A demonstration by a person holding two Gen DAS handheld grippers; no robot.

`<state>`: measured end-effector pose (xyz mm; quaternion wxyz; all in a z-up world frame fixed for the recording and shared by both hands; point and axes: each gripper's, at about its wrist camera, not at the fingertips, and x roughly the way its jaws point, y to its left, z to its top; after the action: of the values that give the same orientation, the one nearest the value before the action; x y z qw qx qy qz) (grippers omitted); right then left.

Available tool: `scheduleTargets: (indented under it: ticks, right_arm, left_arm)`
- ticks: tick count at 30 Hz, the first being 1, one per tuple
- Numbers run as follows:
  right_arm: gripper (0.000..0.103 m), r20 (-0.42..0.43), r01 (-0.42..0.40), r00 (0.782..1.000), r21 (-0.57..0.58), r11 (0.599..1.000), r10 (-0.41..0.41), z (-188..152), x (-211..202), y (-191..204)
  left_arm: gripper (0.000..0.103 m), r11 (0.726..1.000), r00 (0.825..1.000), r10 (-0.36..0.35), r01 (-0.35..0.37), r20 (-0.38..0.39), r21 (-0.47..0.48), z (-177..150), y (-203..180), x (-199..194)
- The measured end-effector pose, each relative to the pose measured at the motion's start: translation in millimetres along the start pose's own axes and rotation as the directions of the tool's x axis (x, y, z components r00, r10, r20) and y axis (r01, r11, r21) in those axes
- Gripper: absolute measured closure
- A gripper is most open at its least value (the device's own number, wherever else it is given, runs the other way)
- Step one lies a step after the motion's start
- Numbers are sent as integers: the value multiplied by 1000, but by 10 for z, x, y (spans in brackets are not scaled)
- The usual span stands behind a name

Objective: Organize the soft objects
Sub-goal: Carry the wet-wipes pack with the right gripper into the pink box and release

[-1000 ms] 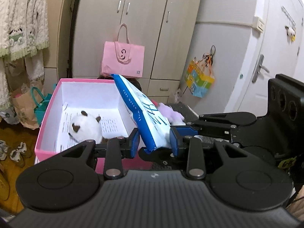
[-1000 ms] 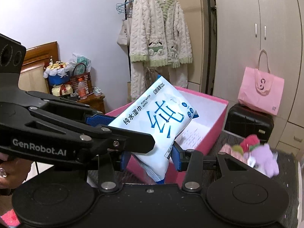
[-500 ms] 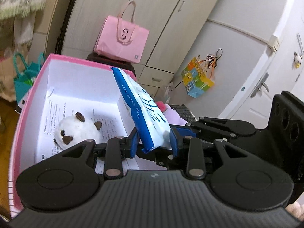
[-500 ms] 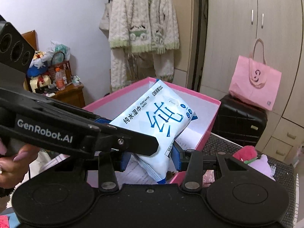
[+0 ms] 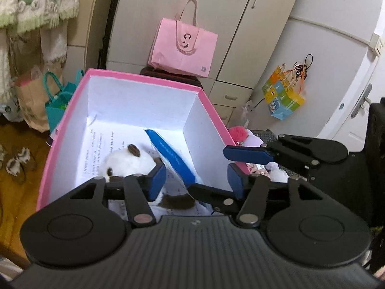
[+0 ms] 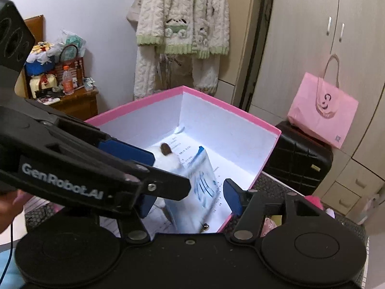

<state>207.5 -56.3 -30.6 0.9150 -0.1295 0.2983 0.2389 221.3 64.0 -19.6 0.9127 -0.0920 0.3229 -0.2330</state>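
A blue and white wet-wipes pack lies tilted inside the pink box, free of both grippers, next to a white panda plush. It looks blurred in the right wrist view, beside the plush in the box. My left gripper is open above the box's near right side. My right gripper is open over the box's near edge. Pink and purple plush toys lie on the table right of the box.
A black suitcase with a pink paper bag on it stands behind the box. Wardrobe doors fill the back. A knitted robe hangs at the left. Teal and brown bags sit on the floor.
Both grippers have opened and let go of the wipes pack. The pack has dropped into the pink box beside the panda plush.
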Motion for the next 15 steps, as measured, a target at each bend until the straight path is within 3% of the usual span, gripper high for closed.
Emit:
scheduleTargets:
  ticks: [15]
  right_arm:
    - [38, 45, 24, 999, -27, 999, -23, -100, -580, 153]
  left_arm:
    - [38, 987, 998, 46, -52, 38, 152, -75, -343, -707]
